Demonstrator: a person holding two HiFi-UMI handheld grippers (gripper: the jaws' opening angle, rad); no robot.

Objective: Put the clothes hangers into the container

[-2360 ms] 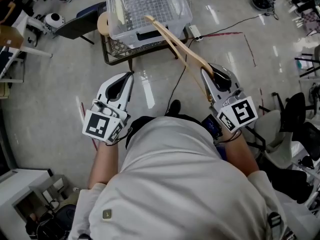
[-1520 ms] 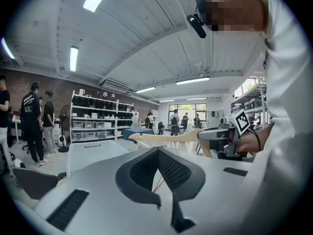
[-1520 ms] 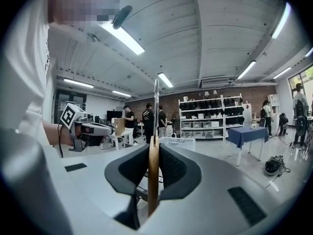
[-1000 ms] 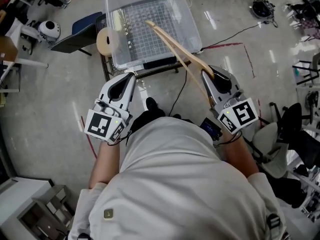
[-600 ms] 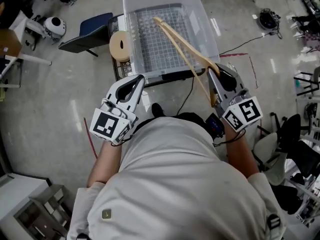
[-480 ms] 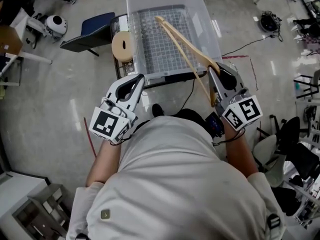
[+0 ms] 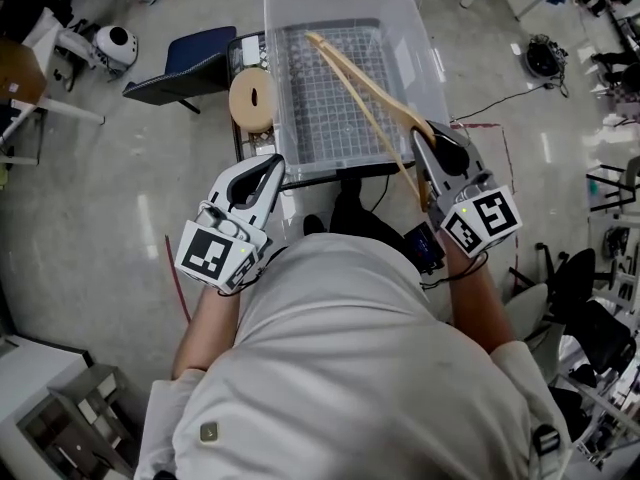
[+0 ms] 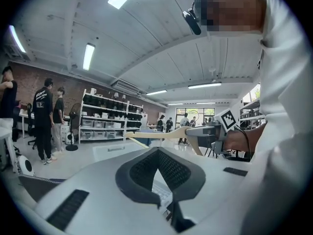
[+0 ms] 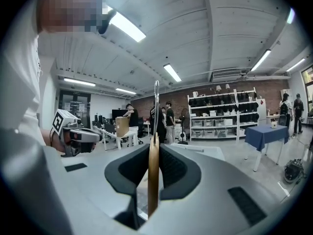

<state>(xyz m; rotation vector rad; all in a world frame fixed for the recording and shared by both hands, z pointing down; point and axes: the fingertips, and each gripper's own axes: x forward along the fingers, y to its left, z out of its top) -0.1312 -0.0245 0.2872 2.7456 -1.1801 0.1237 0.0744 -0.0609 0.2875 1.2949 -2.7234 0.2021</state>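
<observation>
carried forward since the earlier frames, the wooden clothes hanger is now held out over the open top of the clear plastic container, where before only its far tip was seen at the near edge. it is clamped between the jaws of the right gripper, which is kept at the container's near right corner; its thin edge is seen upright between the pads. the left gripper is held empty by the container's near left corner, its jaws brought together at the tips. a tan roll is seen just beside the container's left wall.
</observation>
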